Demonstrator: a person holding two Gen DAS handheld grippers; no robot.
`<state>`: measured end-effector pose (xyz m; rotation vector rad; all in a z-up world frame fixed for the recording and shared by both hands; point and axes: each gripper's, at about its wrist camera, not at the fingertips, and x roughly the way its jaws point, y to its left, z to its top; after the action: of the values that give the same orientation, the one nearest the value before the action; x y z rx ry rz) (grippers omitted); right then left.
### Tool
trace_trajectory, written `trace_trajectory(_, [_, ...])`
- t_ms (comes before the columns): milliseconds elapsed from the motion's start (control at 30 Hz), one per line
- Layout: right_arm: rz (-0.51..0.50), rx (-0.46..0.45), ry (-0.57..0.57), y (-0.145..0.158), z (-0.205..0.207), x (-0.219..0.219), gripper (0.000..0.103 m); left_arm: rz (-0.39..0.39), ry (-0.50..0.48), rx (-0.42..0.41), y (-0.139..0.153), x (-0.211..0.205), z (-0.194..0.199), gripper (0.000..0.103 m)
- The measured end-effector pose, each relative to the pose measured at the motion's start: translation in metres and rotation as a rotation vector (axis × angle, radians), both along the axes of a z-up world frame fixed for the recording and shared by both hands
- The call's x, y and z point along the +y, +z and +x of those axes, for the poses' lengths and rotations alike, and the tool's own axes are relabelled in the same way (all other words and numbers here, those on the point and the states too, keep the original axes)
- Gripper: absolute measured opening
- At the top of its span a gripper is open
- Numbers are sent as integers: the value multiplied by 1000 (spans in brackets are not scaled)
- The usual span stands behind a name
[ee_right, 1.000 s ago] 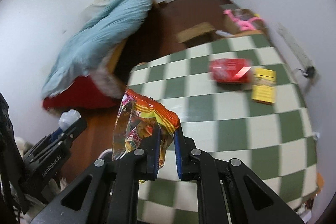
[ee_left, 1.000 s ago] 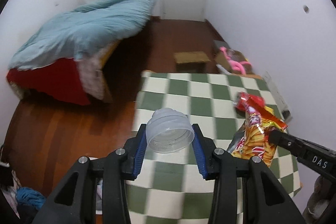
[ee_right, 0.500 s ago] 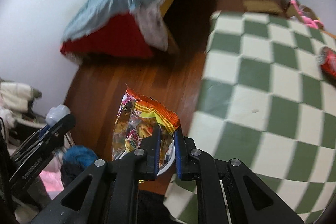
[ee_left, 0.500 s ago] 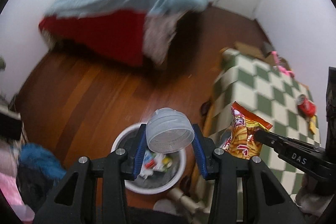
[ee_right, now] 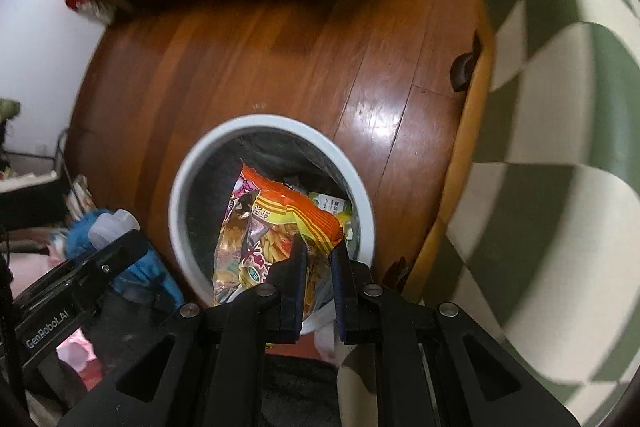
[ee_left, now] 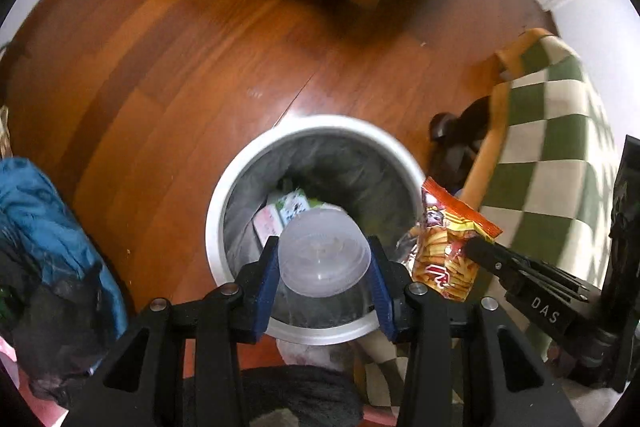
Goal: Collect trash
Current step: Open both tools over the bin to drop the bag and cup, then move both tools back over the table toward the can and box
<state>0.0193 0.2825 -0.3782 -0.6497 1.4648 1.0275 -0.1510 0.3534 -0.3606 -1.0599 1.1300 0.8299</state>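
Now, right above the white bin [ee_left: 216, 203], the left gripper [ee_left: 323, 263] clamps a clear plastic cup [ee_left: 324, 259]; just beside it the right gripper [ee_right: 318, 263] pinches a snack bag [ee_right: 276, 227] over the rim; both await dropping; inside, cartons [ee_left: 294, 205] already lie; beyond, the checkered table [ee_right: 560, 107].

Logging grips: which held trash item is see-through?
The cup in the left tool; the right tool pinches a printed orange snack bag.
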Motion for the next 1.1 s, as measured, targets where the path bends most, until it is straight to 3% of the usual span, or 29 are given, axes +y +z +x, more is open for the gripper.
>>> trace_trajectory(33, [-16,-9,22,-7,-5,6,13,-9,6,7,-5,2,-5,41])
trace_trajectory(100, [-45,-29,60,-22,-13,18,14,-14,21,21,-12,5,-12,64])
trace_trajectory(200, [-78,-41,85,-40,-18,25,23,-6,55,30,-15,10,-21,74])
trace_trajectory(267, [-86,-38,88,-46,-17,28,36,0,74,40,-14,11,-30,76])
trace_trajectory(333, [-98,-42,92,-50,-16,30,64,20,77,64,-11,11,-32,97])
trace_trajectory(367, [-98,-45,94,-49,-17,29,69,37,77,79,-9,11,-34,102])
trace_trajectory(500, [-101,-44,115,-44,-17,23,101,90,86,111,1,7,-42,102])
trace_trajectory(733, [-86,-77,156,-18,-27,13,103,201,84,143,33,-7,-46,103])
trace_trajectory(1100, [29,-117,165,61,-37,-20,103,319,79,133,90,-41,-49,103])
